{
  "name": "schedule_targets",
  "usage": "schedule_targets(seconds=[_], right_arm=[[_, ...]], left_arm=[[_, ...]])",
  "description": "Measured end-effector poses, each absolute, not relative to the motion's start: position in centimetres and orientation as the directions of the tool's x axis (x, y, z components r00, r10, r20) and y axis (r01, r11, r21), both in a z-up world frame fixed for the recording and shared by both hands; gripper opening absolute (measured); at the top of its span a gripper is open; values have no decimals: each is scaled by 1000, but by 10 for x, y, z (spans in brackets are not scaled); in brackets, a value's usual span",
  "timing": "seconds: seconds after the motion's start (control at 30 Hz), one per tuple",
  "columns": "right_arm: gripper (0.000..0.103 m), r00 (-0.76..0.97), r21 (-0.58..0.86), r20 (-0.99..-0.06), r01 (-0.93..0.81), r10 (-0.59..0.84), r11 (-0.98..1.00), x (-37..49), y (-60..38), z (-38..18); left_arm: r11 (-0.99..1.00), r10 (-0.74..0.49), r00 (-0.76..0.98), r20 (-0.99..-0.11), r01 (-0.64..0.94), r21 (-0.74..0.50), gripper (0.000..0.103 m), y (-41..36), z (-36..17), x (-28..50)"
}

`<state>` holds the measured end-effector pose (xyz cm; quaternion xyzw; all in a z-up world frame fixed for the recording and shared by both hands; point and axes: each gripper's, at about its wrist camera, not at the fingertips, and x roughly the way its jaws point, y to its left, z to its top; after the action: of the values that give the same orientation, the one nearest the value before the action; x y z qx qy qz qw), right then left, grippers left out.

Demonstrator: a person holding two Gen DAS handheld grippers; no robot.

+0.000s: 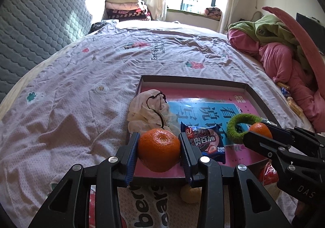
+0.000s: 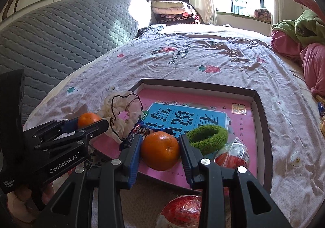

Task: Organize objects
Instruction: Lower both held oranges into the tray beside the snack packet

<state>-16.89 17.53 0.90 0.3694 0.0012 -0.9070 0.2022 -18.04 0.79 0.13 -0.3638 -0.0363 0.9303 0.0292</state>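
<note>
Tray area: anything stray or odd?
Yes. A pale round fruit and a red wrapped ball lie on the bed, outside the tray. Both grippers hold oranges.

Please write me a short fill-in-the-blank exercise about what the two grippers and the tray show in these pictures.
1. Each gripper holds one ____ between its jaws.
2. The fuzzy ring lying in the tray is ____ in colour.
3. The tray lies on a ____.

Missing words: orange; green; bed
</note>
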Motion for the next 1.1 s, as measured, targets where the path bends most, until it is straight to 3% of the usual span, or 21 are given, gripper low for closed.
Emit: schedule_targets(seconds=[1.1], right_arm=[[37,-599,104,-746,328,-291,-939,-186,171,-29]], left_arm=[[-998,55,-690,-722,-9,-67,40,19,-28,-201]])
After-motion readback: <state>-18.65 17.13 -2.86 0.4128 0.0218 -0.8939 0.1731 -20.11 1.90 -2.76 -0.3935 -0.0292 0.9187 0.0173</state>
